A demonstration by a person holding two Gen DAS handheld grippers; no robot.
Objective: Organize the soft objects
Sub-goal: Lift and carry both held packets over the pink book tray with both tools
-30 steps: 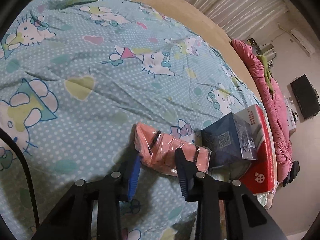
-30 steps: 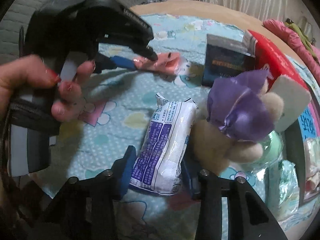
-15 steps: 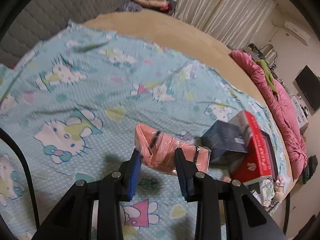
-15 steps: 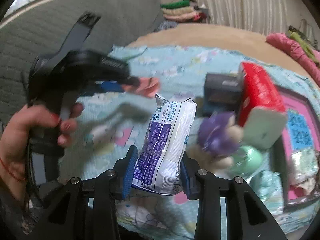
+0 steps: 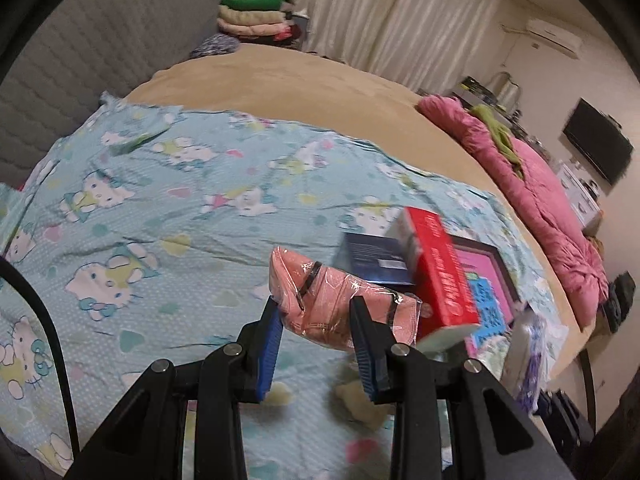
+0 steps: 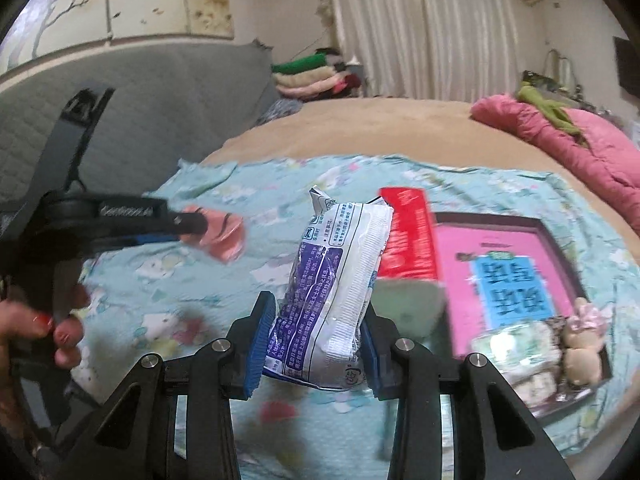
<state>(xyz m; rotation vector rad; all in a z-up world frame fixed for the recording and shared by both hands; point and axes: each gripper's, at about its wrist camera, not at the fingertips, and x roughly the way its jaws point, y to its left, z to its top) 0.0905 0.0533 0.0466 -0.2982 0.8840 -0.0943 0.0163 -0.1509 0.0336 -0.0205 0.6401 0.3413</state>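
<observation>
Two soft packs are off the bed sheet (image 5: 168, 216): left tongs (image 5: 316, 332) clamp a pink wrapped cloth (image 5: 336, 304), right tongs (image 6: 316, 340) squeeze a white-and-purple packet (image 6: 336, 280). Neither is placed anywhere yet; farther right, a plush toy (image 6: 580, 356) and other packets lie in the pink tray (image 6: 500, 220), so sorting seems partly done

Left gripper (image 5: 316, 320) tilted downward, blue pads clamped on a pink packet (image 5: 336, 304). Right gripper (image 6: 316, 340) likewise angled down, pinching a white pack (image 6: 336, 296). Hand (image 6: 48, 332) wrapped round left handle.
</observation>
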